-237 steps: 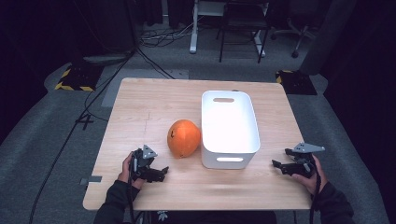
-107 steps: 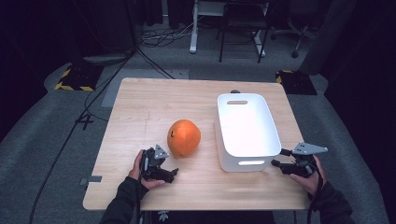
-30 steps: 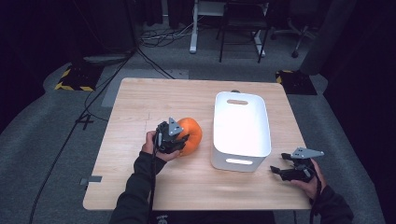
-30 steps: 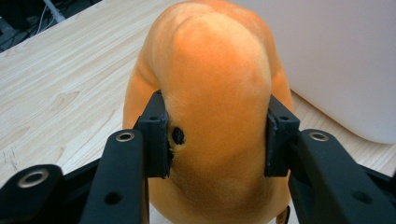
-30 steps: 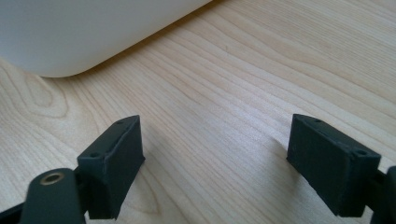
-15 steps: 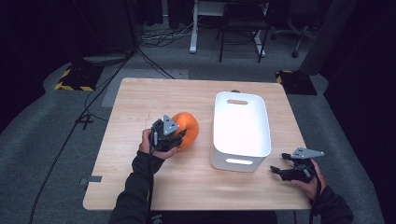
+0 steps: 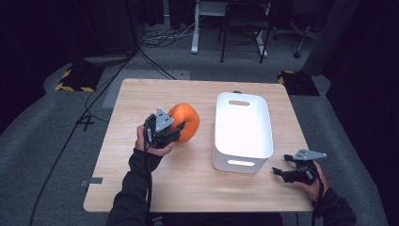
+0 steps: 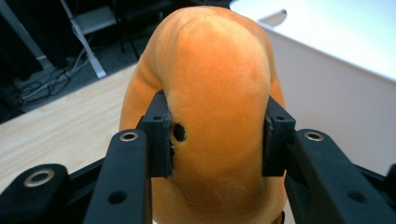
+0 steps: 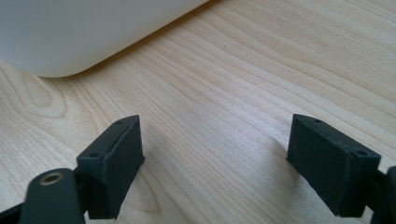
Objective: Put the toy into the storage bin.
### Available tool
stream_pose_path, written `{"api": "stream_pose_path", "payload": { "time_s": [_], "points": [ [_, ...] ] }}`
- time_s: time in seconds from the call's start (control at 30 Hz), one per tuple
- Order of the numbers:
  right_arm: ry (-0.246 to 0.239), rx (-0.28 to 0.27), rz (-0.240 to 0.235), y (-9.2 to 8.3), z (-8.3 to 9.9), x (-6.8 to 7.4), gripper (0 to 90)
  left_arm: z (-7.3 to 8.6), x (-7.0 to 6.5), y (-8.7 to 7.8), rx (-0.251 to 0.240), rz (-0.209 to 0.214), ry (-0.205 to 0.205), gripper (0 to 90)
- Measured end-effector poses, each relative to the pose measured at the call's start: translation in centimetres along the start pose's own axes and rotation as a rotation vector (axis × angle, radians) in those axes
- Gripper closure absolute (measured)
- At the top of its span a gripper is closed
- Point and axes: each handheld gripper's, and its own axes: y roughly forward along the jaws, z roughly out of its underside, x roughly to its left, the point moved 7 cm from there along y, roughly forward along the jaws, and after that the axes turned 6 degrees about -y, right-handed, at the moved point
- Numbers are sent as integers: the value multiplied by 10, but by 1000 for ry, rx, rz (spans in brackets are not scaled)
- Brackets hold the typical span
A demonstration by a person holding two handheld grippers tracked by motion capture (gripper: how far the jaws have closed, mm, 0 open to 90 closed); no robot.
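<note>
Left tool [image 8: 215, 135] now clamped tight on the pumpkin [image 7: 184, 122] & lifting it off the bench [image 7: 188, 188], prob headed for bin [image 7: 244, 127]. Right tool [image 9: 217, 163] idle, jaws wide, empty.

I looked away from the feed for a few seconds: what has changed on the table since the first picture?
The left gripper moved from the near edge up to the orange soft toy, and its fingers now squeeze the toy's sides. The toy looks raised slightly. The white bin was shifted right, then partly back, and now sits a little right of its first spot. The right gripper, fingers open, stayed near the table's right corner.
</note>
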Motion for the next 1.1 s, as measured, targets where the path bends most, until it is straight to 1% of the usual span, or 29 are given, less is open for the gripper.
{"api": "stream_pose_path", "payload": {
  "time_s": [0.1, 0.13, 0.17, 0.2, 0.27, 0.37, 0.57, 0.6, 0.63, 0.67, 0.7, 0.73, 0.77, 0.8, 0.87, 0.93, 0.97, 1.0, 1.1],
  "points": [
    [-1, 0, 0, 0, 0, 0, 183, -3, 0, -2, -6, 7, -3, 571],
    [-1, 0, 0, 0, 0, 0, 183, -4, 0, -3, -3, 6, 5, 571],
    [0, 0, 0, 0, 0, 0, 183, -6, -1, -3, -9, 15, -1, 570],
    [-1, 0, 0, 0, 0, 0, 183, -9, 0, -4, -13, 15, 3, 569],
    [0, 0, 0, 0, 0, 0, 183, -14, -1, -6, -17, 35, 3, 564],
    [2, 1, 0, 0, 0, 0, 182, -23, 1, -10, -35, 27, 7, 564],
    [2, 1, -1, 0, 0, 0, 183, -39, -3, -16, -70, 32, 5, 564],
    [1, 0, -1, 0, 0, 0, 183, -39, -3, -16, -70, 32, 5, 564],
    [2, 1, -1, 0, 0, 0, 183, -41, -3, -17, -76, 31, 11, 563],
    [2, 1, -1, 0, 0, 0, 183, -45, -6, -17, -80, 43, 13, 563],
    [2, 1, -1, 0, 0, 0, 183, -47, -7, -18, -79, 47, 20, 563],
    [2, 1, -2, 0, 0, 0, 183, -49, -8, -18, -74, 48, 26, 562],
    [2, 1, -2, 0, 0, 0, 183, -51, -9, -18, -85, 44, 31, 562],
    [2, 1, -2, 0, 0, 0, 183, -53, -10, -19, -84, 49, 39, 562],
    [1, 1, -1, 0, 0, 0, 183, -57, -13, -20, -93, 52, 44, 562],
    [2, 1, -1, 0, 0, 0, 183, -58, -14, -20, -90, 59, 45, 562],
    [2, 1, -2, 0, 0, 0, 183, -60, -18, -21, -92, 71, 47, 562],
    [2, 0, -2, 0, 0, 0, 183, -61, -20, -21, -87, 73, 62, 562],
    [1, 1, -2, 0, 0, 0, 183, -66, -27, -22, -93, 85, 79, 561]
  ]
}}
